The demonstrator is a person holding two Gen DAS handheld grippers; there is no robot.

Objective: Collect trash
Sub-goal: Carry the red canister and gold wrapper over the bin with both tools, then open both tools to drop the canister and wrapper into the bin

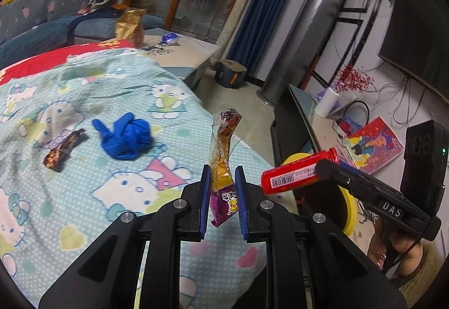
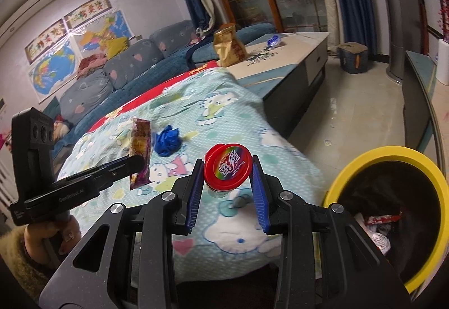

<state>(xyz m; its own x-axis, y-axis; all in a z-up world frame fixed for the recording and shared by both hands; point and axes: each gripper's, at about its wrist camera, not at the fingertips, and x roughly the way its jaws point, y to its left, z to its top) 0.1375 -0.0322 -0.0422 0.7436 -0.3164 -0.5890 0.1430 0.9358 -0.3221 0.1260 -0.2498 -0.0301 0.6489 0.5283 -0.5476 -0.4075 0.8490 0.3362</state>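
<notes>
Black grippers, blue-padded jaws, tan fuzzy sleeve

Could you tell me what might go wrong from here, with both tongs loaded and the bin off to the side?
1. The left tongs pinch the wrapper only low down; its floppy top could snag or slip out.
2. The right tongs hold the round red bottle by its sides; it might roll free before reaching the bin.
</notes>
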